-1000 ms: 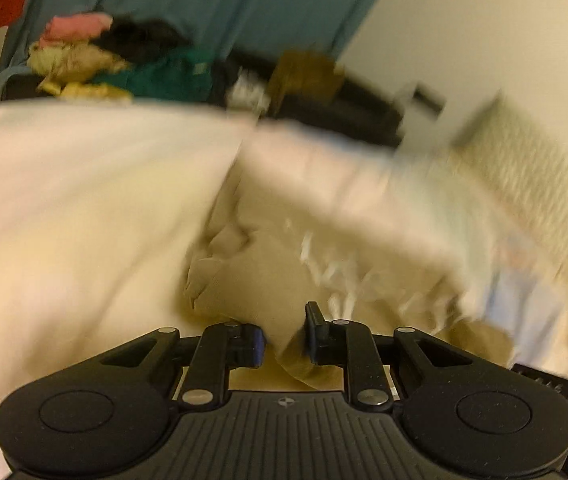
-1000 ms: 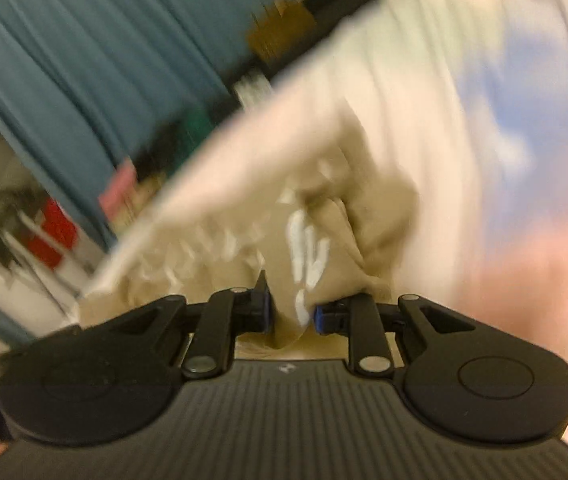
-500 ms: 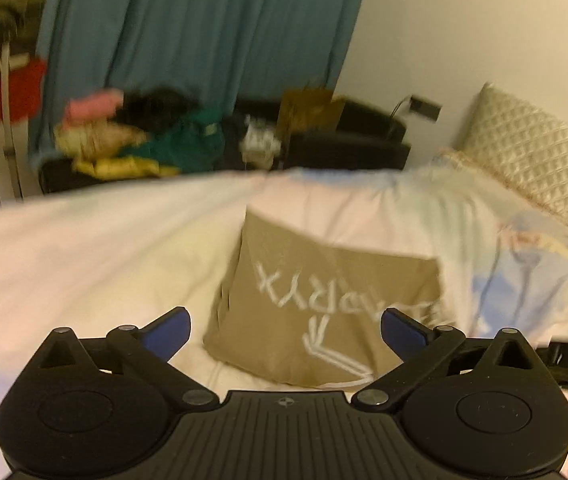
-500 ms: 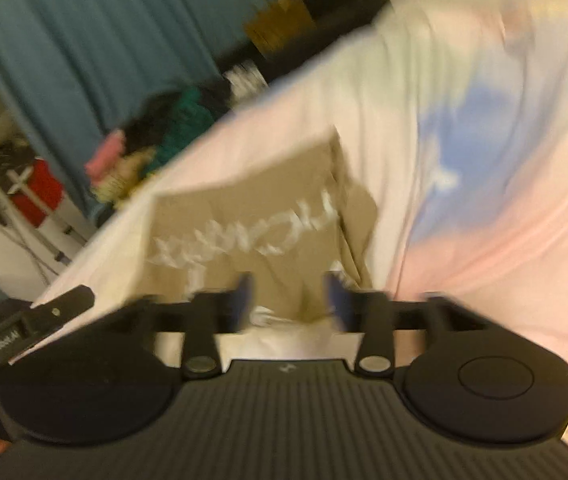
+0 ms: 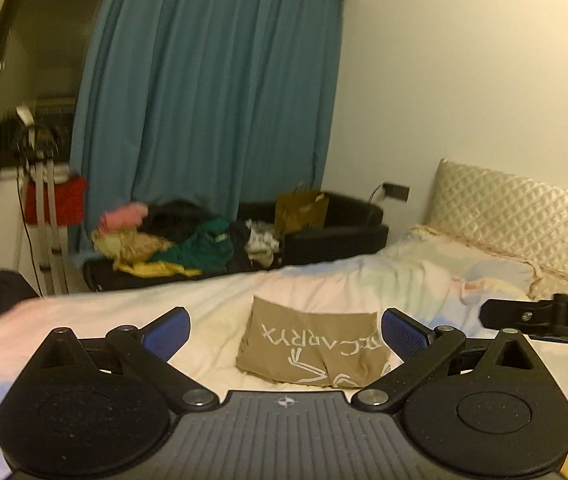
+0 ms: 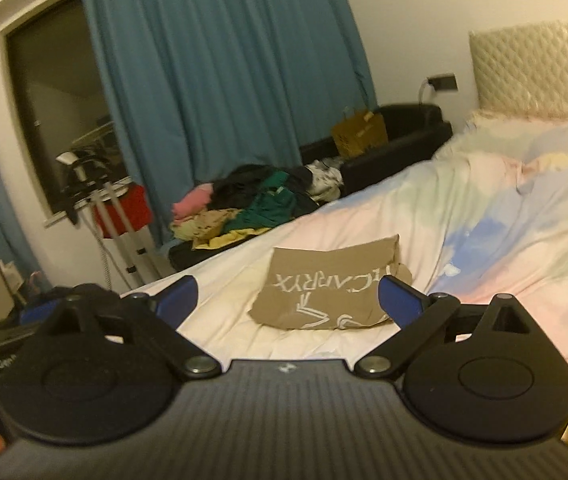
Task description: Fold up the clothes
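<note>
A tan garment with white lettering (image 5: 312,346) lies folded into a flat rectangle on the bed; it also shows in the right wrist view (image 6: 332,284). My left gripper (image 5: 284,330) is open and empty, raised above and behind the garment. My right gripper (image 6: 288,300) is open and empty too, held back from the garment. The right gripper's body shows at the right edge of the left wrist view (image 5: 544,318).
The bed has a pastel pink, blue and yellow sheet (image 6: 504,232) and a quilted headboard (image 5: 524,216). A pile of unfolded clothes (image 5: 171,244) lies on a black sofa beyond the bed, with a brown paper bag (image 5: 302,208). Blue curtains (image 5: 211,100) hang behind.
Both grippers let go of the tan garment, opened wide and pulled up and back. The garment went from bunched in the jaws to lying folded flat on the bed.
</note>
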### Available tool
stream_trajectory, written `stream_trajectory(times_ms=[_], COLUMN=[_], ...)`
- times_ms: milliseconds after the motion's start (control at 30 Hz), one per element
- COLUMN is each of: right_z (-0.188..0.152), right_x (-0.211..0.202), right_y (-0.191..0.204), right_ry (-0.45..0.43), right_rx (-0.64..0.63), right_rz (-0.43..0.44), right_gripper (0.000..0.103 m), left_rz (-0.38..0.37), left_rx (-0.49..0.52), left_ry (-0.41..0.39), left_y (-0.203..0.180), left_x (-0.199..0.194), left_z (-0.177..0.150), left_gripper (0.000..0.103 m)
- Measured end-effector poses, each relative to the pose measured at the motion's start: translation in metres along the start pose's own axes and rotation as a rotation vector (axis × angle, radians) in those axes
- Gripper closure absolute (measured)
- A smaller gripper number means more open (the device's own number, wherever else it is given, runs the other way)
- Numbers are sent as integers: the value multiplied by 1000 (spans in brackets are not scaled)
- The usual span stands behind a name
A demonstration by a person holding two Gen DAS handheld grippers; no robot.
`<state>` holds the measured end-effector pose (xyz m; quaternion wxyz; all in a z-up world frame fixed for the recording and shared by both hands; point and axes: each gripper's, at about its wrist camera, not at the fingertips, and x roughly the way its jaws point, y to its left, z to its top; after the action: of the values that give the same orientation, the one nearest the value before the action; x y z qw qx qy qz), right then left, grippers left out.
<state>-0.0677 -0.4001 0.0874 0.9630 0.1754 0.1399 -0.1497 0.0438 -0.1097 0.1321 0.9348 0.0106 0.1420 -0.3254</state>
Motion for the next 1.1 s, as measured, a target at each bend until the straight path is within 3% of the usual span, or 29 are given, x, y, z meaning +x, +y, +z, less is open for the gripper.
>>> stream_trajectory(times_ms=[167, 367, 633, 900, 1100], right_z=[-19, -59, -98, -111, -115], right_x=[-42, -55, -36, -17, -16], right_y=[18, 18, 18, 21, 22], right_ry=[-68, -132, -109, -72, -77], right_rx=[-55, -93, -137, -168, -172], right_rz=[21, 11, -33, -117, -130], right_gripper=[5, 5, 5, 5, 5], left_rz=[-29, -18, 16, 17, 26], left_rx=[52, 63, 32, 7, 9], left_ry=[-56, -76, -87, -28, -10], left_y=[-8, -11, 8, 22, 28], left_x=[-58, -85, -75, -57, -51], left_z=[-14, -48, -78, -95, -100], left_gripper=[0, 1, 1, 1, 1])
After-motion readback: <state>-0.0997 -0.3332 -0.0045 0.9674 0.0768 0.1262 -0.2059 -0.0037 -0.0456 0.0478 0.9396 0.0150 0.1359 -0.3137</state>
